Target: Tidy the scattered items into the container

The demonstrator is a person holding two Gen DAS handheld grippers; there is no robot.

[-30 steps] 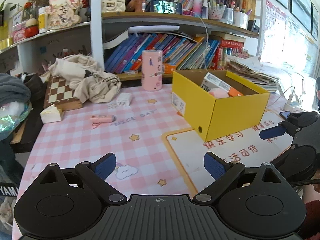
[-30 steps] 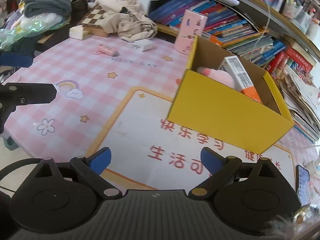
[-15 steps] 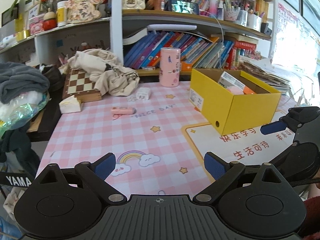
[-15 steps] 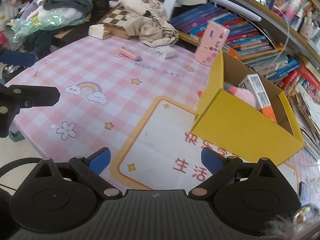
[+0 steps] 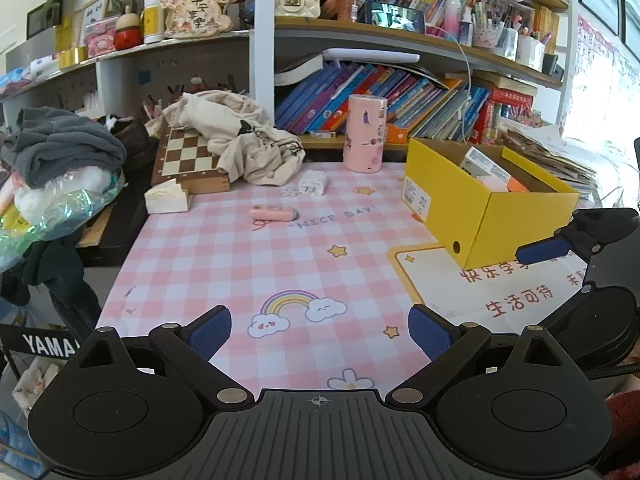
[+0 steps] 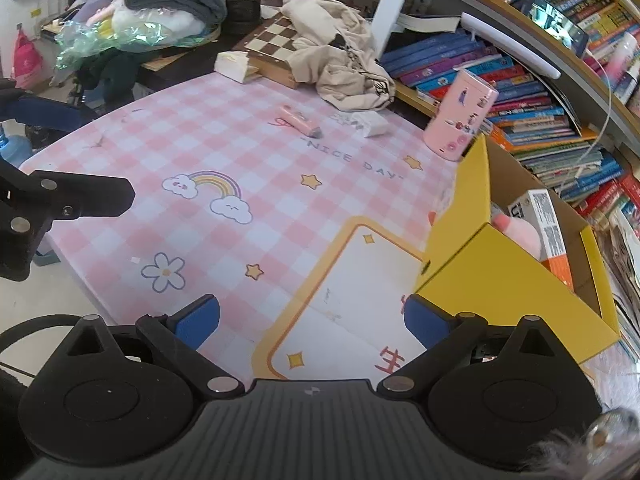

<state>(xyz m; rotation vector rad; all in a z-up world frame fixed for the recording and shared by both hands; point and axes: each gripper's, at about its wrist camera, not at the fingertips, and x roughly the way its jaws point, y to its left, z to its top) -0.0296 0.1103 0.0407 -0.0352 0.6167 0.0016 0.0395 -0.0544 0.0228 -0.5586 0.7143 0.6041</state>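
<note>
A yellow cardboard box (image 5: 486, 204) (image 6: 508, 276) stands on the right of the pink checked table mat; inside it lie a white carton (image 6: 548, 224) and something pink (image 6: 518, 232). A small pink tube-shaped item (image 5: 273, 213) (image 6: 298, 120) lies on the mat by the "NICE DAY" print. Beyond it sits a small white charger-like block (image 5: 313, 182) (image 6: 370, 122). A tall pink canister (image 5: 366, 132) (image 6: 462, 114) stands at the back. My left gripper (image 5: 320, 334) is open and empty over the near mat. My right gripper (image 6: 312, 322) is open and empty beside the box's near corner.
At the back left are a chessboard box (image 5: 188, 160), a beige cloth (image 5: 244, 140) and a white tissue wad (image 5: 166, 199). Bookshelves (image 5: 400, 96) run behind the table. Clothes and a plastic bag (image 5: 48, 200) pile at the left edge. Papers (image 5: 548, 160) are stacked right of the box.
Both grippers have pulled back toward the table's near edge; the box and scattered items look farther away. Both stayed open, and nothing on the table moved.
</note>
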